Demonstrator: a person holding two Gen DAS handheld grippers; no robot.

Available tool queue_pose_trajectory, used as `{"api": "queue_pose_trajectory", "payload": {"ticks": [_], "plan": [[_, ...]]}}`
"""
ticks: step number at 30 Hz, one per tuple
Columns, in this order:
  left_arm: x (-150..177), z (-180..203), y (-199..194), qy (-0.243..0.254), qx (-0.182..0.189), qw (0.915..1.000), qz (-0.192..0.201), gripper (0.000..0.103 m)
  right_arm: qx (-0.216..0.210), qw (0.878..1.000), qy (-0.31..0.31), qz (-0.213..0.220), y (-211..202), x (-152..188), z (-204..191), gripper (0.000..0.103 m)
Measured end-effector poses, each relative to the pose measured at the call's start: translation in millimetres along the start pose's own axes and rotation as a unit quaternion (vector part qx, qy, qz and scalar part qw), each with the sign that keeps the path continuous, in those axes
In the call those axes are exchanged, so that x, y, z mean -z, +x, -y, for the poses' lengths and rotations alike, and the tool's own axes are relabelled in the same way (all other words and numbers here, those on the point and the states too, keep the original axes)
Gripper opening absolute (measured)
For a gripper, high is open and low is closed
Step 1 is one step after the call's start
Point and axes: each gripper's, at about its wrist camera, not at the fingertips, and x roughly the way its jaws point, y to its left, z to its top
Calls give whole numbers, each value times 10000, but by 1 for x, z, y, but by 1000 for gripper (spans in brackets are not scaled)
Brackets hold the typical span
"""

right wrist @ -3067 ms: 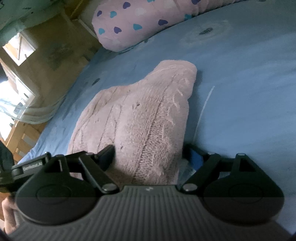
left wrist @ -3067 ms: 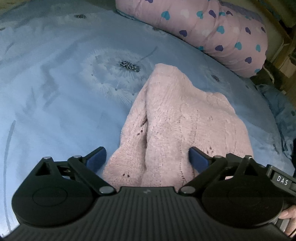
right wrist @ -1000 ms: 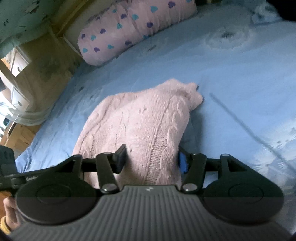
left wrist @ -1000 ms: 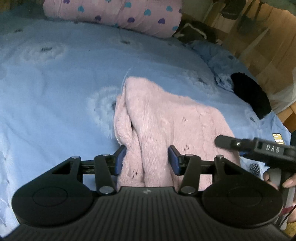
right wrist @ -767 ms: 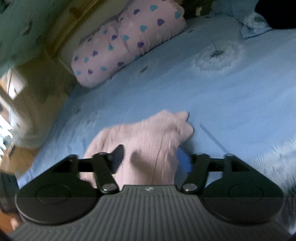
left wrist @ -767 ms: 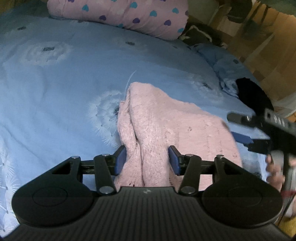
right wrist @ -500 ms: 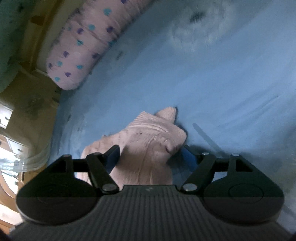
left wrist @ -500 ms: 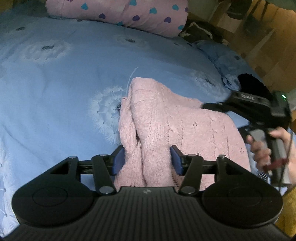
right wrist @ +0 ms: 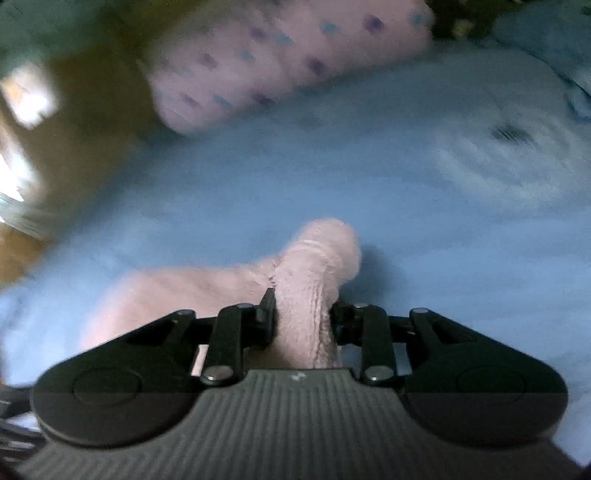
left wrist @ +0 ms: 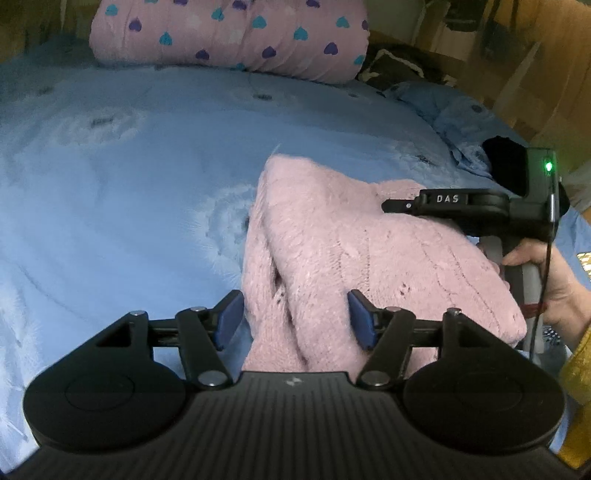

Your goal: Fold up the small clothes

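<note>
A pink knitted sweater (left wrist: pixel 354 251) lies bunched on the blue bedsheet (left wrist: pixel 118 206), near the middle of the bed and well short of the heart-patterned pillow (left wrist: pixel 236 33) along the far edge. The left gripper (left wrist: pixel 295 317) sits at the near hem with its blue pads (left wrist: pixel 231 319) spread either side of a thick ridge of knit; the pads look apart from the wool, so I'd call it open around the fabric, not pinching it. The right gripper (right wrist: pixel 303 321) is clamped on a rolled end of the sweater, possibly a sleeve, with the wool squeezed between its fingers; that view is smeared, so the fabric's edges are hard to read there. From the left camera the right tool shows side-on above the far part of the garment, held in the person's right hand (left wrist: pixel 535 273). To my eye the step is carrying that gripped end across the body of the sweater. Doing it well likely means lifting just enough to clear the knit, letting the left side pin the hem so the bulk doesn't drag, and laying the end flat before letting go
</note>
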Motion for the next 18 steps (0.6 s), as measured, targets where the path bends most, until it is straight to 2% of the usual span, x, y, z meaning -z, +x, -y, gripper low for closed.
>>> {"api": "queue_pose_trajectory", "payload": {"ticks": [4, 7, 8, 10, 13, 18], "plan": [[-14, 12, -16, 289, -50, 9985, 452, 68, 33, 9982, 597, 66, -6, -1, 8, 42], [-27, 18, -19, 257, 33, 9975, 654, 67, 358, 9978, 487, 254, -31, -6, -6, 42], [-29, 19, -17, 245, 19, 9976, 648, 66, 449, 9976, 398, 356, -42, -5, -12, 42], [-28, 22, -10, 242, -40, 9985, 491, 55, 475, 9972, 210, 531, -64, -2, -25, 42], [-14, 20, 0, 179, -203, 9995, 173, 53, 367, 9981, 52, 489, -94, 12, -39, 42], [-3, 9, 4, 152, -342, 9992, 109, 54, 511, 9977, -311, 319, -122, 52, -58, 41]]}}
